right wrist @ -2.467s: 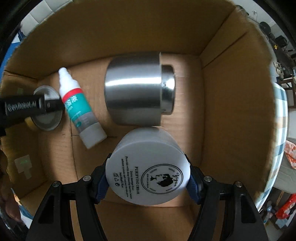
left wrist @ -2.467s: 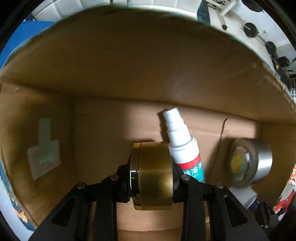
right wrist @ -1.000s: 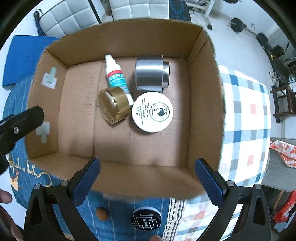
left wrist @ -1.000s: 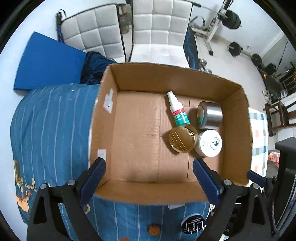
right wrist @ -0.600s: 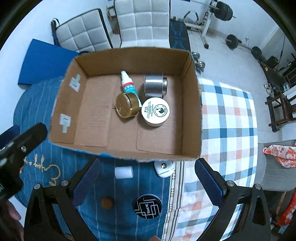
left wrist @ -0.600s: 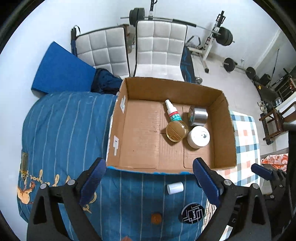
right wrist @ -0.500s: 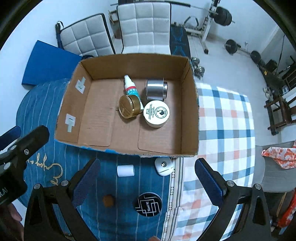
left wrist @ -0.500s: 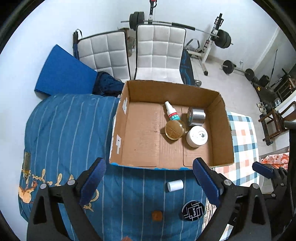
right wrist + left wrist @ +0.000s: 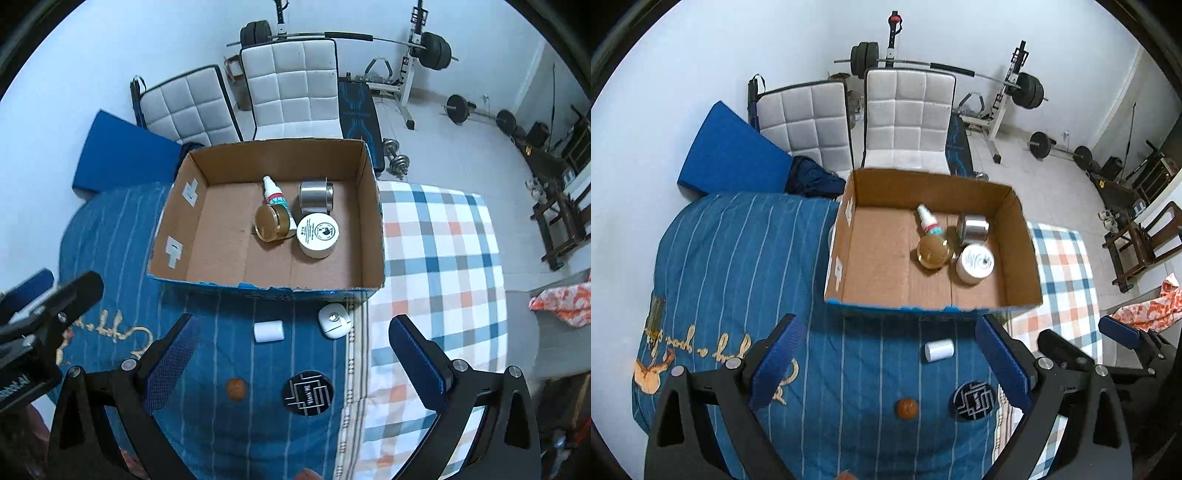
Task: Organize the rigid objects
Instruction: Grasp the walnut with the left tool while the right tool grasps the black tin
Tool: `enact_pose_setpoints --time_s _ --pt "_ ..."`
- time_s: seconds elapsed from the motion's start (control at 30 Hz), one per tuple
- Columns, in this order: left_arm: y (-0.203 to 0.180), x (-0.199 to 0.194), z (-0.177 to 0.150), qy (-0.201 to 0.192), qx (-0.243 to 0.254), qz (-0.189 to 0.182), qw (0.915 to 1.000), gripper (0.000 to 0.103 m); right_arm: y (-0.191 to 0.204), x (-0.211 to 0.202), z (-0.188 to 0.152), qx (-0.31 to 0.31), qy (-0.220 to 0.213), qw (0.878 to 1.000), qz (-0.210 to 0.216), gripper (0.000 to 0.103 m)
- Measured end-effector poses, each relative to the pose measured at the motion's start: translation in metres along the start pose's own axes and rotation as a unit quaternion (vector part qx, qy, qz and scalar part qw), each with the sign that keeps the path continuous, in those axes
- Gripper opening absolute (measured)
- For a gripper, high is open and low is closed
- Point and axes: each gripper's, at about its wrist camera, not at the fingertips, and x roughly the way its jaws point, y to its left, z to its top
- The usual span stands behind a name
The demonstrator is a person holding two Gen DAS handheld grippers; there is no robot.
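Blue bedspread, cardboard box beyond spread jaws

The box is open on top; its left half of floor lies bare, while gold jar, white jar, steel can and spray bottle crowd mid-right. Before it, small cylinder, white case, black disc and brown ball dot the bedspread

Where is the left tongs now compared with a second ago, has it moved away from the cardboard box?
Yes. The left tongs has pulled back and up from the cardboard box, which now looks smaller in its view, with the blue bedspread exposed in front.
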Motion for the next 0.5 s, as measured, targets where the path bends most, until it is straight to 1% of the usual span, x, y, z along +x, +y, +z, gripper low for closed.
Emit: enact_pose_setpoints --time_s 0.07,0.17,0.23,0.27,0.3,0.33,0.4,0.43,0.47,0.5 --pt "0.0 0.012 -0.016 0.02 -0.001 0.004 0.9998 0.096 -0.008 0.01 -0.011 0.003 0.016 1.0 0.006 0.103" --pt "0.001 0.045 -0.046 0.065 -0.005 0.01 0.9978 0.096 -0.023 0.043 -0.036 -0.003 0.069 0.998 -0.014 0.103" --pt "-0.001 0.072 -0.065 0.098 -0.001 0.017 0.995 0.096 -0.032 0.069 -0.055 -0.003 0.103 0.994 -0.026 0.103" --pt "-0.003 0.091 -0.077 0.124 0.004 0.02 0.992 0.096 -0.036 0.084 -0.064 0.003 0.124 0.992 -0.025 0.103" --pt "-0.005 0.106 -0.086 0.142 0.008 0.021 0.9896 0.096 -0.041 0.102 -0.075 0.01 0.148 0.989 -0.021 0.103" --pt "-0.006 0.126 -0.098 0.168 0.01 0.025 0.9855 0.096 -0.044 0.114 -0.082 0.016 0.163 0.986 -0.015 0.103" --pt "-0.008 0.152 -0.112 0.196 0.011 0.022 0.9804 0.095 -0.047 0.144 -0.099 0.026 0.192 0.981 -0.005 0.103" --pt "-0.008 0.165 -0.12 0.212 0.007 0.021 0.9771 0.093 -0.047 0.159 -0.105 0.028 0.202 0.979 -0.003 0.103" --pt "-0.007 0.176 -0.127 0.226 0.002 0.024 0.9739 0.087 -0.046 0.17 -0.11 0.03 0.208 0.978 -0.002 0.103" --pt "-0.006 0.186 -0.133 0.236 -0.001 0.028 0.9714 0.086 -0.044 0.18 -0.114 0.03 0.213 0.977 -0.003 0.103"
